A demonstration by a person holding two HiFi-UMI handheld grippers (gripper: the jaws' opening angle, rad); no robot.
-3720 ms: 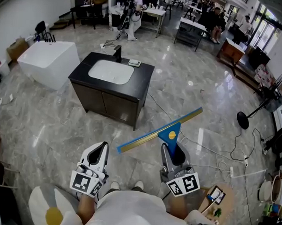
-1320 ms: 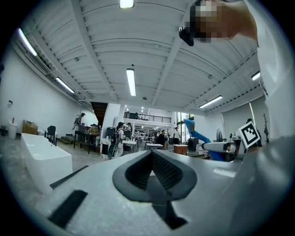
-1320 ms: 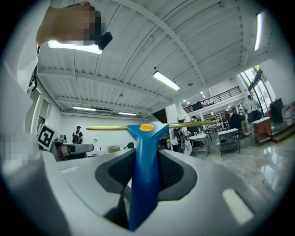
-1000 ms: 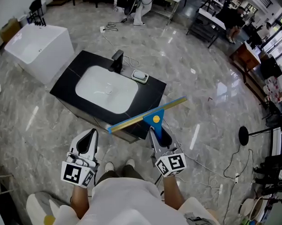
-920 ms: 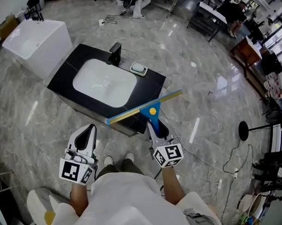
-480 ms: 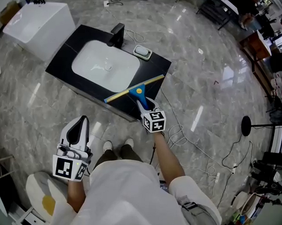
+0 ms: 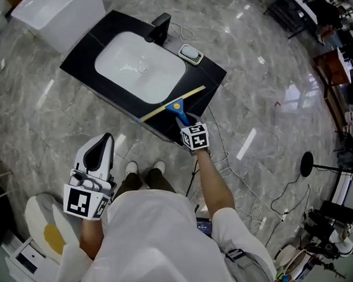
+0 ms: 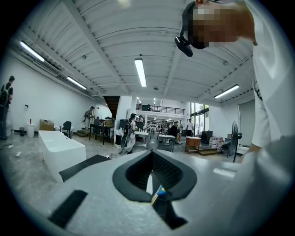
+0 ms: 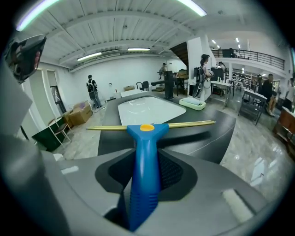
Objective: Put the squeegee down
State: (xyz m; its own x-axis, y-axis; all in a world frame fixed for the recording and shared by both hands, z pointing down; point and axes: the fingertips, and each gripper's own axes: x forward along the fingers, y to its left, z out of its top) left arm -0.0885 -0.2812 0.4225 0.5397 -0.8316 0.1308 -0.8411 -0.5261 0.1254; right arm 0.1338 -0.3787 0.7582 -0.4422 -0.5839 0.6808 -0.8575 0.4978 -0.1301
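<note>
the person stands at the near edge of a black vanity counter [image 7: 209, 75], right arm stretched out over it, and the reason seems plain: the counter is the nearest flat place to lay the tool. the right gripper [image 7: 183, 119] has its jaws spread wide around the blue handle of the squeegee [image 7: 174, 104] and clamped on it, gripping low on the handle so the long yellow blade sticks out front and clear. the blade lies crosswise over the counter's near right part, between the white basin [image 7: 139, 64] and the corner, well short of the small soap dish [image 7: 191, 53] by the faucet [image 7: 161, 27]. in the right gripper view a shadow sits on the black top a little apart from the blade, so i'd judge it is just above the surface and not resting yet, though i can't be sure. the left gripper [image 7: 100, 145] hangs at the person's side with its tips together and nothing in them, kept out of the way since one hand is enough here. compared with a second ago, the squeegee was held up in front of the chest with the elbow bent and the blade only at the counter's edge; now the arm is extended, the tool is lower and tipped downward over the top, and the left gripper has barely shifted.
</note>
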